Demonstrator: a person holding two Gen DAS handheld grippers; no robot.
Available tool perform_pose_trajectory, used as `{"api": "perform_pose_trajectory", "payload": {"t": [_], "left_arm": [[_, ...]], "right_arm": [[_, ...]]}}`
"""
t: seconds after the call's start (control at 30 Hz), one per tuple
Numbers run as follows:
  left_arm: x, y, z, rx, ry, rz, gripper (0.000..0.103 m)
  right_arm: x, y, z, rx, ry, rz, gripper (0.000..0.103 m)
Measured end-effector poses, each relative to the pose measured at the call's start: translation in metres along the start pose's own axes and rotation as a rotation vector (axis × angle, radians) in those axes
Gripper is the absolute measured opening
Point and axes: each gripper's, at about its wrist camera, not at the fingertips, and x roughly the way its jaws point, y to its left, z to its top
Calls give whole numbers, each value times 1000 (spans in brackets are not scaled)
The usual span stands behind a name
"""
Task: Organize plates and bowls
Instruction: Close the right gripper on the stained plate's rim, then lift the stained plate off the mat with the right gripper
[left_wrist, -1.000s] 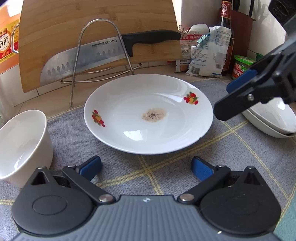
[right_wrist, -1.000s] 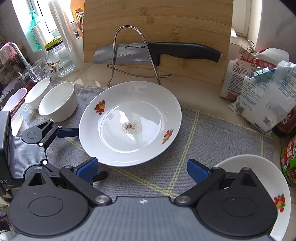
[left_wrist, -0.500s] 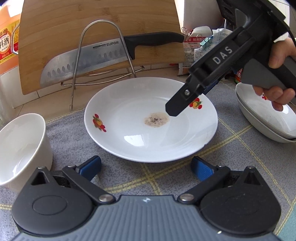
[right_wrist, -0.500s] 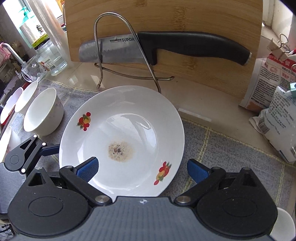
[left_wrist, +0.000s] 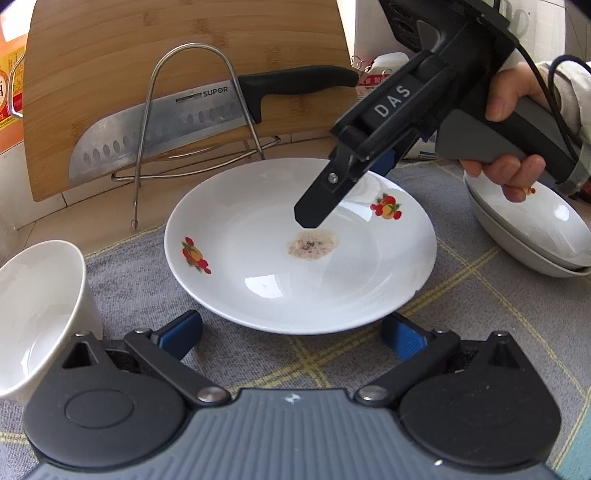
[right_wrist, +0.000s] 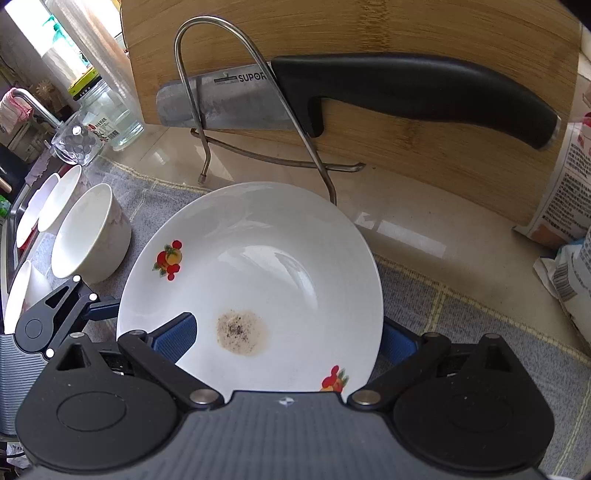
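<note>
Left wrist view: soiled plate (left_wrist: 299, 251) flat on grey mat (left_wrist: 480, 314), just ahead of left gripper (left_wrist: 291, 334), fingers spread, empty. Right gripper (right_wrist: 286, 332) spread wide over plate's rim, not clamped.

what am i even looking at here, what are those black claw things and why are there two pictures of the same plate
The black claws are two hand-held grippers; a person holds one in each hand, and each carries a camera looking out along its fingers. One picture is from the left gripper, the other from the right gripper. Both are open and hold nothing. The left view shows the person's hand poising the right gripper over a dirty flowered plate on a grey cloth. Nearby are a white bowl, stacked plates on the right, and behind, a knife on a wire rack against a cutting board.
</note>
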Motion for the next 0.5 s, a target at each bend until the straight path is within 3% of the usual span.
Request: {"api": "perform_pose_trajectory", "payload": {"t": [0.5], "left_arm": [[-1, 1, 1, 35, -19, -15, 102]], "right_arm": [[9, -6, 23, -48, 7, 67, 103]]}}
